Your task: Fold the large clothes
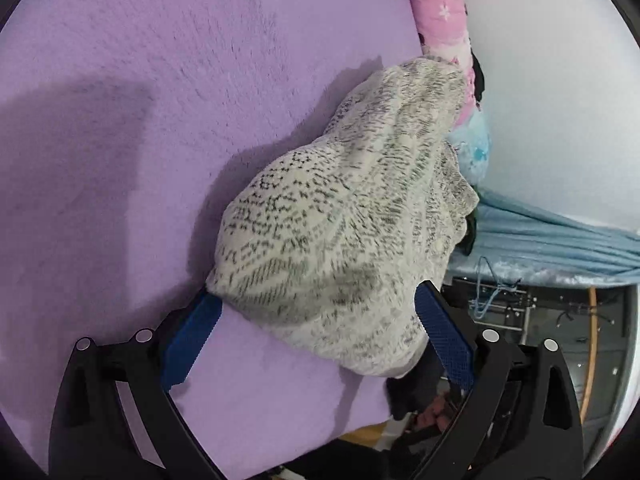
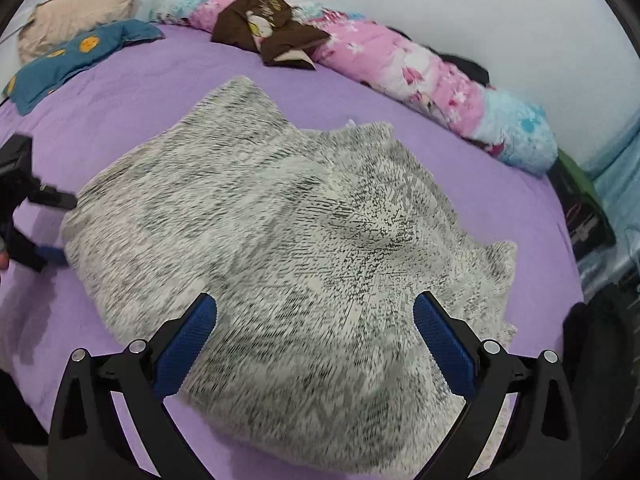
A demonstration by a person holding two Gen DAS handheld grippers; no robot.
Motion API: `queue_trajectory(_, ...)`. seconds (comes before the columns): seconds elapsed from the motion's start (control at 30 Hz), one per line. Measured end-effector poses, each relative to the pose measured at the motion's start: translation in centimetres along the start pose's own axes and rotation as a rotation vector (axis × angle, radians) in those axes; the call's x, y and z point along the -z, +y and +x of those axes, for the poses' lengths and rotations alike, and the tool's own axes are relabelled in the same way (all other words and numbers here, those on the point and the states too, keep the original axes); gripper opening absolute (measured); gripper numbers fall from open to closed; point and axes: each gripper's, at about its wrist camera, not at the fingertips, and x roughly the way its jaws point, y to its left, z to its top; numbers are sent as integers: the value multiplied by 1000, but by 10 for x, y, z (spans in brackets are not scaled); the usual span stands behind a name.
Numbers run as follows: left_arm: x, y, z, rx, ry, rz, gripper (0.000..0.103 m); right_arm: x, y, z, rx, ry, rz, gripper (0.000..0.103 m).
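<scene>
The grey-and-cream knitted sweater (image 2: pixel 272 236), sprawled across the centre of the frame on the purple bedspread (image 2: pixel 120 92), looks soft, floppy and light, best pinched at a hem or edge, and both the left gripper (image 1: pixel 316 336) and right gripper (image 2: pixel 316 336) stand spread wide, holding nothing.

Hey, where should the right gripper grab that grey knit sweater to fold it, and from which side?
Take the grey knit sweater at its near hem, coming from the bed's near edge: the right gripper is open there, and that edge lies flat on the purple bedspread.
</scene>
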Motion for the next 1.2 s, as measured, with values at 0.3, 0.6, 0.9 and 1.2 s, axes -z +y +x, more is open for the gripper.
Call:
queue_trajectory(0.3,-7,-2,10,36,-31,-37,96,12,-19,39,4,76,54,96)
queue_trajectory(0.6,-7,-10,39,1,-47,55,96,31,-25,76,-90,137,145,97)
queue_trajectory(0.9,-10,-4,32,17,-56,-25,77,19,-31,65,-129,149,156,97)
queue_trajectory(1.2,-5,-24,21,-55,-94,54,37,9,-52,40,-61,78,133,97)
